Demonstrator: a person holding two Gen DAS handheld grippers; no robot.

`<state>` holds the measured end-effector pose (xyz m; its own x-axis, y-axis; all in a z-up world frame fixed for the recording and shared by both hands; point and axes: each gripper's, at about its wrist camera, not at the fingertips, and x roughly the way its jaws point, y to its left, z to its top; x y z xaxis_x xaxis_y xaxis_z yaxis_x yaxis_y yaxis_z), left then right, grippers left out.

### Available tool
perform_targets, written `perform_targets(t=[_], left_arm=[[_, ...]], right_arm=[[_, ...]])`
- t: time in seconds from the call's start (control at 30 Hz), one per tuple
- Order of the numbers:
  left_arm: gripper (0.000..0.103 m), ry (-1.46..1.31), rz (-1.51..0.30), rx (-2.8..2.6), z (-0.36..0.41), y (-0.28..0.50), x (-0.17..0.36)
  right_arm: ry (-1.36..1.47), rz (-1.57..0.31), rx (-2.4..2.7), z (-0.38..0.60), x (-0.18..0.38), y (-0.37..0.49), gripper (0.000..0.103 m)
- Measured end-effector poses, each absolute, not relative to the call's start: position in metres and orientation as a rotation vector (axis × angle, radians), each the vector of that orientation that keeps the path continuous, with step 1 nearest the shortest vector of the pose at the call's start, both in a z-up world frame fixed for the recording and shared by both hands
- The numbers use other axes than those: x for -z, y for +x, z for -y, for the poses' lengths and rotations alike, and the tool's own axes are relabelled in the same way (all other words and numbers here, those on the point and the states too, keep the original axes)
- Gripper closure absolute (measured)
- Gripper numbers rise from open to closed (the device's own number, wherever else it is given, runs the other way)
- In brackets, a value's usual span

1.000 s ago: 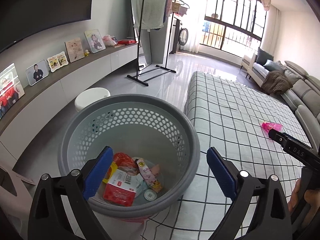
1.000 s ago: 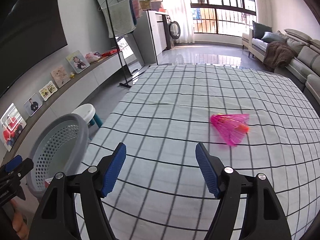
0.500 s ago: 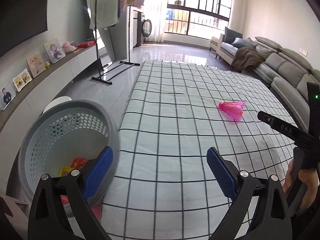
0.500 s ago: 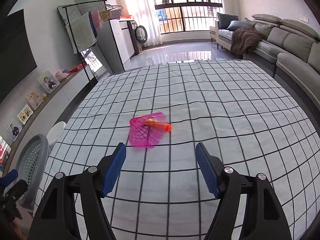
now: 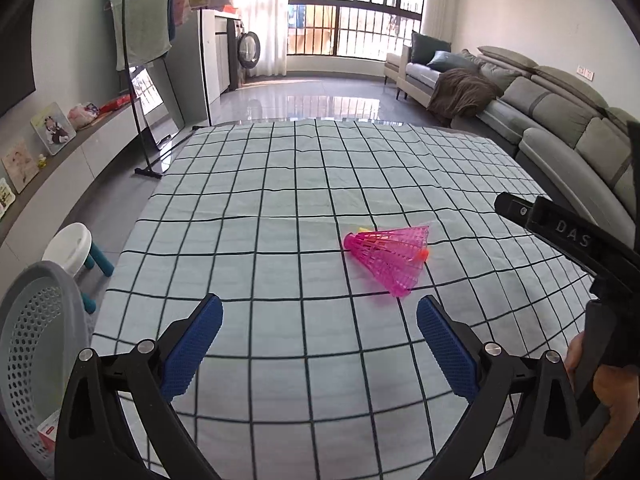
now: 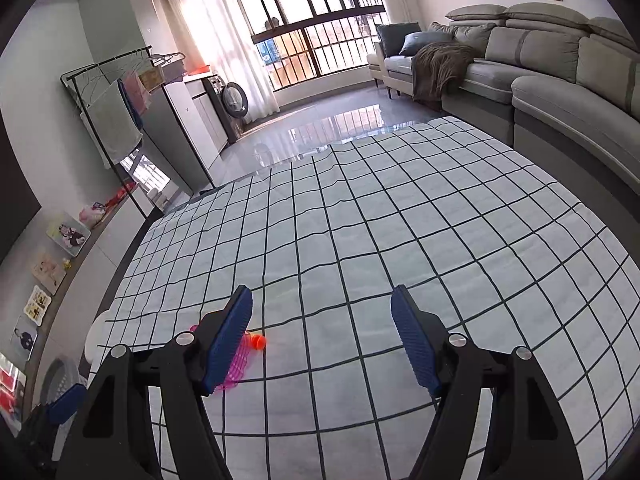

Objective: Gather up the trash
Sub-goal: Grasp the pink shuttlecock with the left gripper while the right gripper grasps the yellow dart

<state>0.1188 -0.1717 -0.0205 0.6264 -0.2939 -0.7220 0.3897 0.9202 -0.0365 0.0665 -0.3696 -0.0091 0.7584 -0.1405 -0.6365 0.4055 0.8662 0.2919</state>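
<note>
Now your left gripper (image 5: 318, 342) has swung away from the grey basket (image 5: 28, 320), which sat right in front of it a second ago, and it points over the checked cloth (image 5: 280, 216) toward the pink shuttlecock (image 5: 390, 258). Your right gripper (image 6: 322, 340) has moved in too, so the shuttlecock (image 6: 240, 360) now peeks out from behind its left finger instead of lying ahead in the open.

That pink shuttlecock is the trash you want. It lies on its side on the cloth, nearer the right edge than the left, with its round end pointing left and its wide skirt pointing right. A small orange bit (image 6: 259, 342) shows at the wide end.

Both grippers have their jaws wide apart and hold nothing.

Here is what I think could go wrong. The shuttlecock looks light and its skirt looks thin and bendy. If you squeeze the skirt hard, it may squash or pop out. If a finger bumps it first, it may roll or slide away on the cloth. It sits off to the left of your right gripper, not between the fingers, so closing now would likely catch nothing. The cloth is soft and a bit wrinkled, so a low finger may snag it and drag it.

The basket stands just past the cloth's near left corner, beside a small white stool (image 5: 68, 246). It is well apart from the shuttlecock, so a weak hold may drop it on the way. Your two grippers are near each other and could knock together.
</note>
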Motion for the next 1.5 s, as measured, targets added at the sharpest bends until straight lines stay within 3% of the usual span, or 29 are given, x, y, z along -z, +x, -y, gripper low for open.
perform_targets(t=[0.3, 0.37, 0.43, 0.47, 0.53, 0.6, 1.0, 1.37, 1.5], left_arm=[[0.009, 0.169, -0.864, 0.352, 0.213, 0.160, 0.051], [0.024, 0.174, -0.883, 0.344, 0.219, 0.167, 0.056], [0.054, 0.167, -0.911, 0.351, 0.222, 0.174, 0.059], [0.062, 0.154, -0.916, 0.355, 0.222, 0.176, 0.059], [0.092, 0.140, -0.919, 0.364, 0.220, 0.178, 0.057], [0.097, 0.137, -0.911, 0.361, 0.218, 0.176, 0.055], [0.098, 0.181, -0.810, 0.327, 0.142, 0.142, 0.018], [0.098, 0.134, -0.822, 0.278, 0.072, 0.116, 0.017], [0.098, 0.120, -0.832, 0.264, 0.062, 0.116, 0.021]], right_arm=[[0.466, -0.666, 0.283, 0.375, 0.006, 0.074, 0.034], [0.457, -0.679, 0.274, 0.374, 0.007, 0.077, 0.034], [0.452, -0.694, 0.262, 0.373, 0.009, 0.079, 0.034], [0.451, -0.704, 0.254, 0.372, 0.011, 0.080, 0.034], [0.443, -0.725, 0.232, 0.371, 0.014, 0.084, 0.034], [0.426, -0.747, 0.214, 0.367, 0.018, 0.087, 0.034], [0.273, -0.859, 0.087, 0.323, 0.038, 0.118, 0.034], [0.144, -0.940, 0.057, 0.293, 0.050, 0.153, 0.034], [0.084, -0.960, 0.077, 0.285, 0.054, 0.159, 0.043]])
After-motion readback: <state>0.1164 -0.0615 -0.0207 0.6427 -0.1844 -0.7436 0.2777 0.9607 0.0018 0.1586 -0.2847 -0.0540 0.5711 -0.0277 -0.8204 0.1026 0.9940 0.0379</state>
